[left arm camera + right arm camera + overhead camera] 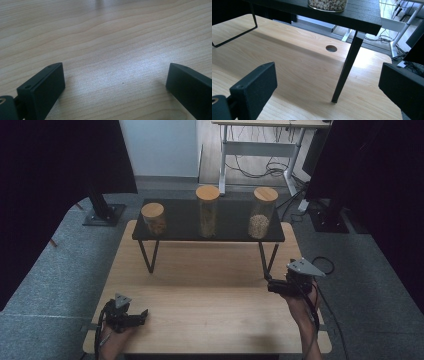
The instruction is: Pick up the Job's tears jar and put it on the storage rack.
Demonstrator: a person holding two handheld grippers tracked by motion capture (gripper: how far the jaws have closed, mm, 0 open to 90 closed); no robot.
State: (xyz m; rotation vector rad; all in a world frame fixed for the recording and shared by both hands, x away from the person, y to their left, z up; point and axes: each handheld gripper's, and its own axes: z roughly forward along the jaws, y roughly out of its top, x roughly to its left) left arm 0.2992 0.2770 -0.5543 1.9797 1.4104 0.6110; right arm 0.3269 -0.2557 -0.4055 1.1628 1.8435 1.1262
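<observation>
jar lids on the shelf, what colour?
Light tan wood, on all three jars. Right jar's lid shows it best, in the high view.

Table (pixel 210 295) pale smooth wood; shelf (pixel 185 232) matt black; jar lids (pixel 207 193) wooden.

We see a dim high view, with near-black corners around the wooden table (pixel 210 305), which is the best-lit surface. The black shelf (pixel 185 222) casts a soft shadow on the table beneath it and toward us. In the left gripper view a pale glare patch lies on the table between the jaws, and the jaws look slightly soft. In the right gripper view the shelf leg (pixel 347 67) is sharp and the floor beyond the table is brighter.
</observation>
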